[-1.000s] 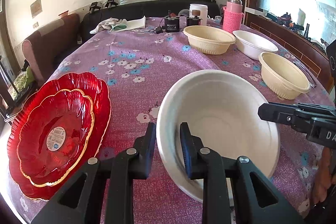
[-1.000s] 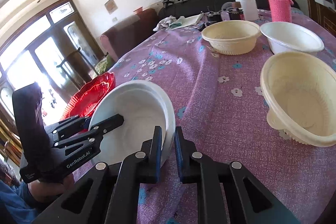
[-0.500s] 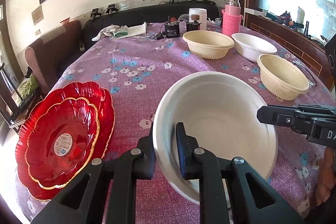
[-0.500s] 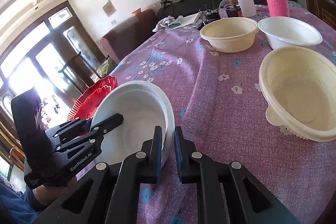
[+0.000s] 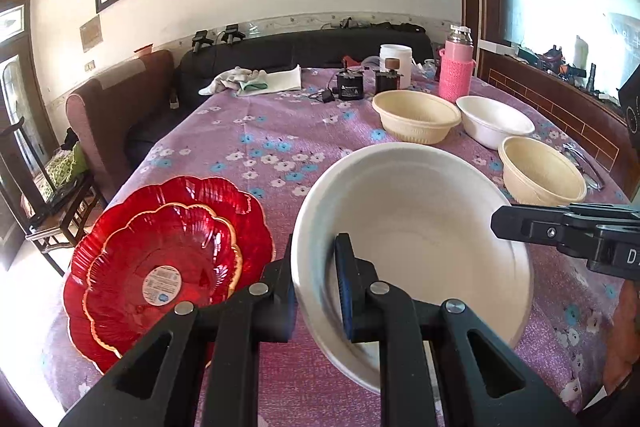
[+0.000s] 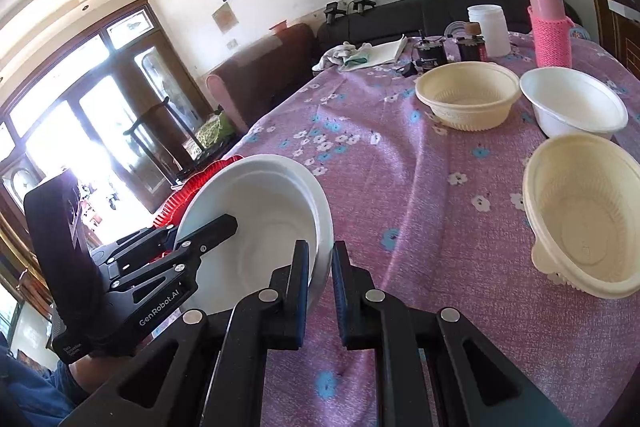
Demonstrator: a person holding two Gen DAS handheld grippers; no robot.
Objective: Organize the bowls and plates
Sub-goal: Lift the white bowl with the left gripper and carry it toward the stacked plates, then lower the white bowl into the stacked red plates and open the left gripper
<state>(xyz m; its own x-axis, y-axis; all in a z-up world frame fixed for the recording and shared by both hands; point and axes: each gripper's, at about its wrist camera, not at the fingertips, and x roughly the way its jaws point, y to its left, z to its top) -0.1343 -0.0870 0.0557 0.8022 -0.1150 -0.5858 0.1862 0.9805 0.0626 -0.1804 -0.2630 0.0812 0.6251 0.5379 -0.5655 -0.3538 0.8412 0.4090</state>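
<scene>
A: How are the two grippers sitting?

B: Both are angling downward over the purple flowered tablecloth (image 5: 280,131). The left gripper (image 5: 316,287) is clamping the near-left rim of the white bowl (image 5: 416,239), one finger outside the wall, one inside. Its jaws have just been closing, with the rim between them. The right gripper (image 6: 320,275) is pinching the opposite rim of the same bowl (image 6: 260,227), jaws nearly together on the thin edge.

A: So where is the bowl itself?

B: Held between the two grippers, tilted, above the near part of the table. At nine o'clock from it, in the left wrist view, the red plates (image 5: 168,259) are lying stacked, smaller on larger. At one to two o'clock two cream bowls (image 5: 416,115) and a smaller white bowl (image 5: 496,121) are sitting apart.

A: Any writing showing?

B: "GenRobot.AI" is reading along the left gripper's arm in the right wrist view. A round sticker (image 5: 162,285) is lying in the centre of the top red plate; its print is too small to read. A black device (image 5: 349,87) at twelve o'clock is carrying a white label, also illegible.
</scene>
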